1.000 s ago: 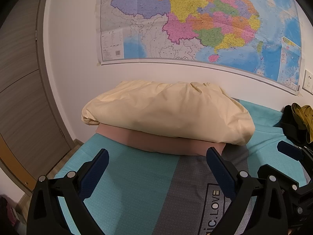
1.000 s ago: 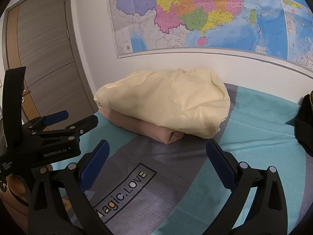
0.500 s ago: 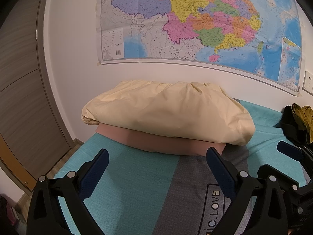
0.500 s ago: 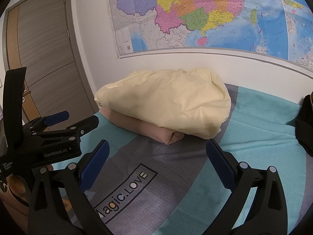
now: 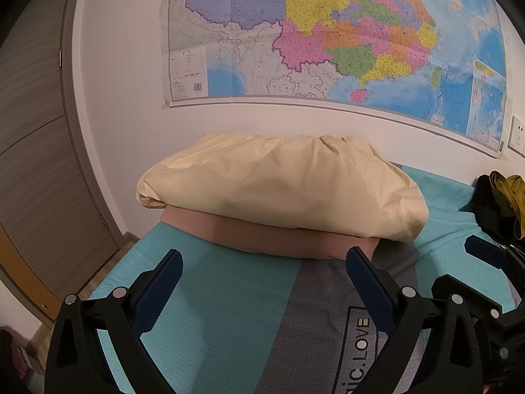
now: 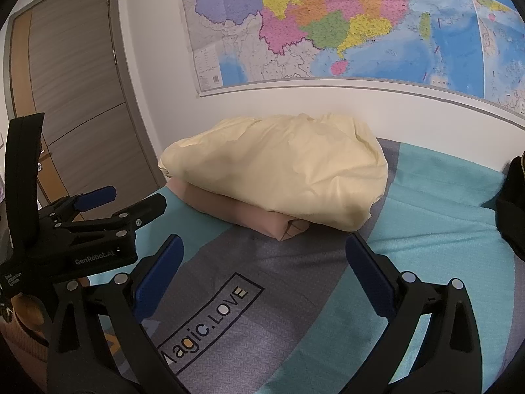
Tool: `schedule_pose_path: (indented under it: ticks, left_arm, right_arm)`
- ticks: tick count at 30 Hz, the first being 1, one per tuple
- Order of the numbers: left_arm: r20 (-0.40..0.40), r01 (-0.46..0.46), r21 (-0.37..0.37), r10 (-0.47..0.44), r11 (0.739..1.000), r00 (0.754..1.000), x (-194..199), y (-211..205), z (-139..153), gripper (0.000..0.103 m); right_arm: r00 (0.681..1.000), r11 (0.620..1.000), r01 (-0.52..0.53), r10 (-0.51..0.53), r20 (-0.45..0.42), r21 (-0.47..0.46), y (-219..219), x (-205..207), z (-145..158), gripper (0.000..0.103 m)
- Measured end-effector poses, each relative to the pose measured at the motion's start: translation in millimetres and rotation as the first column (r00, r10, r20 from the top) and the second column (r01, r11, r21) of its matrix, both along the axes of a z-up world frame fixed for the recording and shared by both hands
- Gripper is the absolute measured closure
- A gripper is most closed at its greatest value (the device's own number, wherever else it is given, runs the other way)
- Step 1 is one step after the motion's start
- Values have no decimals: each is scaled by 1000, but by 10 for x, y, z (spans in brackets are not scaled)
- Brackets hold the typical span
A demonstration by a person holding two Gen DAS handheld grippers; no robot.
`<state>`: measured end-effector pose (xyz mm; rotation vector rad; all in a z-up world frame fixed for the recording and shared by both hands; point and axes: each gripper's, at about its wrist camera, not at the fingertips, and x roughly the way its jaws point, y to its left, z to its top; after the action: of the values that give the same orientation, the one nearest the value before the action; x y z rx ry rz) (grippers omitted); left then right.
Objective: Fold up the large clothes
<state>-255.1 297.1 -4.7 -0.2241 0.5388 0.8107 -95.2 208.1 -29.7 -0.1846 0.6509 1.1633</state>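
A pile of dark and mustard-yellow clothes (image 5: 498,203) lies at the right edge of the bed, and shows as a dark shape in the right wrist view (image 6: 513,210). My left gripper (image 5: 262,266) is open and empty above the teal and grey bedsheet (image 5: 229,312). My right gripper (image 6: 262,256) is open and empty above the same sheet (image 6: 426,229). The left gripper's body shows at the left of the right wrist view (image 6: 98,226). The right gripper's body shows at the lower right of the left wrist view (image 5: 485,282).
A cream pillow (image 5: 282,193) rests on a folded pink blanket (image 5: 288,239) at the head of the bed, against the white wall with a large map (image 5: 328,32). A wooden door (image 6: 75,98) and floor lie left of the bed.
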Motion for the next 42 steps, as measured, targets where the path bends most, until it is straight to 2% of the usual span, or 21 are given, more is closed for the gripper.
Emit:
schedule_pose_path:
  ticks: [14,20,26,29,32,36,39,41,42]
  left_arm:
    - [6,-4,-2,4,1000,1000,-11,1,2,7]
    - [17,5,40,-6,999,1000,-31,-79,-14,7]
    - [5,51,-12,-51,999,999,60,-140,-72,7]
    - [16,111,-39,-111,993,994,172,-229,-93,7]
    - [17,195,-77,-194,978,981,363,-359,-140,7]
    - [23,296,-98,-296,950,955,667,-616,-198,7]
    - [41,407,-131,-406,904,913,952,-871,-189,7]
    - [47,454,-116,-451,884,891,1086,-1039,-168,7]
    - [47,488,-112,-486,865,873,1188,-1151,-153,8]
  right_arm:
    - [1000,1000,0,0,-2,0,1,-2,2,6]
    - [1000,1000,3,-3,-6,5,-14,-5,-11,6]
    - [999,1000,30,-30,-12,6,-134,14,-16,6]
    - [998,998,69,-69,-13,2,-299,60,-21,6]
    - [990,990,143,-143,-19,0,-589,167,-32,6]
    - [962,962,272,-272,-20,6,-1067,320,-7,6]
    - [933,933,359,-359,12,11,-1436,385,35,6]
    - [906,907,420,-420,42,12,-1684,413,69,6]
    - [900,901,433,-433,45,12,-1761,426,71,6]
